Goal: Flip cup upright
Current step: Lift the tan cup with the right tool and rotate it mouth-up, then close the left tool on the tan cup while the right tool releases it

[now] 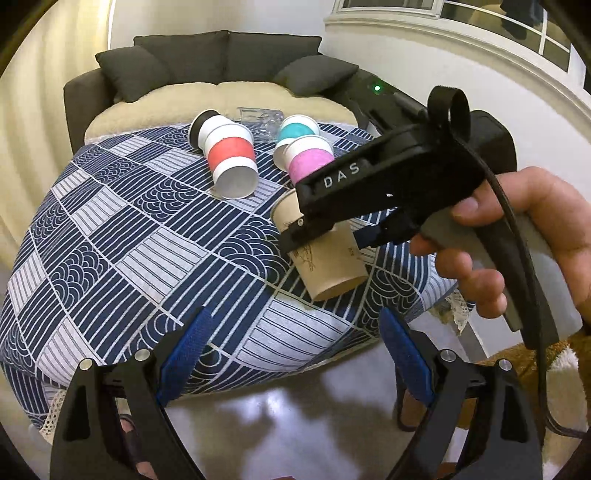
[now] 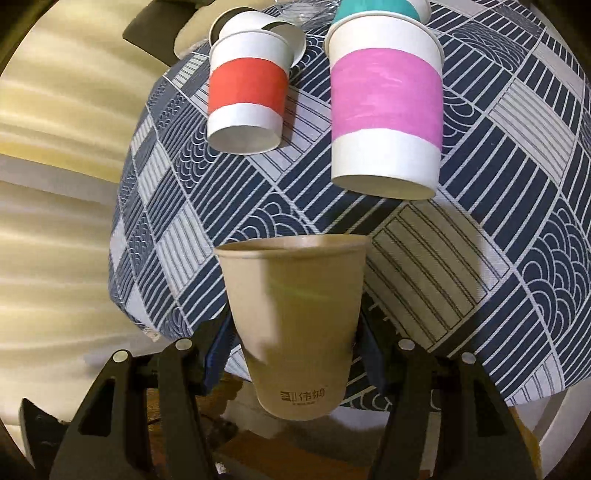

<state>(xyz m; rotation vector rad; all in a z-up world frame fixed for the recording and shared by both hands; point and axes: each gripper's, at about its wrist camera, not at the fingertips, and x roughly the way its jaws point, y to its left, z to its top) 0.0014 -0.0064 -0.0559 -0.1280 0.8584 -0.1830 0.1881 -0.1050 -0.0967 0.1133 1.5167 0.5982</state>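
The right gripper [image 2: 293, 354] is clamped on the brown paper cup [image 2: 295, 317], with one blue pad on each side of the cup's lower wall. In the right wrist view the cup's rim points away from the camera and its base, printed with a dark logo, points toward it. In the left wrist view the same cup [image 1: 328, 258] is held tilted above the near right part of the table [image 1: 122, 236], with the right gripper [image 1: 325, 236] across its body and the person's right hand [image 1: 517, 243] on the handle.

The left gripper [image 1: 295, 350] is released: its blue fingers [image 1: 184, 354] stand wide apart with nothing between them, above the near table edge.

The table carries a blue-and-white patterned cloth. A red-banded cup [image 2: 245, 92] lies on its side on the cloth, and a pink-banded cup [image 2: 386, 99] lies on its side near it. A teal-banded cup [image 1: 297, 127] lies just behind the pink-banded cup. A black-banded cup [image 1: 201, 125] lies behind the red-banded cup.

A dark grey sofa [image 1: 221, 48] with cushions stands beyond the table. A white-framed window [image 1: 498, 29] occupies the upper right.
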